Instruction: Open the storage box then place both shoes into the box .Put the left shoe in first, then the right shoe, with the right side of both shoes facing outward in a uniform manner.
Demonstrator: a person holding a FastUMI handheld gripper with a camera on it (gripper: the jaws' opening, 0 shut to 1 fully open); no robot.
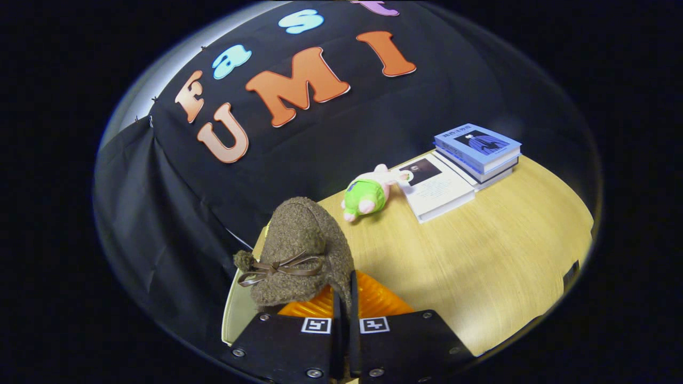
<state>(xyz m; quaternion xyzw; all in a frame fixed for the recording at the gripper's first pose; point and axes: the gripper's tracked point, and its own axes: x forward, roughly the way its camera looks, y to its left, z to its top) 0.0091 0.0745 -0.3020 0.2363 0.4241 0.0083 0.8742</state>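
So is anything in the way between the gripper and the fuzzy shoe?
No. The hand-held gripper is already shut on the brown shoe, pinching its edge between both fingers, so nothing sits between them.

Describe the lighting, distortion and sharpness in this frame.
Gripper view: strong fisheye bending, the table edge curves; even soft light, faint shadow under the plush toy; the shoe is sharp in the gripper, fingers shut on it; books slightly soft.

wall: black cloth (331,154), draped in folds behind the table
table: light wood grain top (496,256), evenly lit
clutter: plush toy (368,194) and stacked books (469,160) set near the wall
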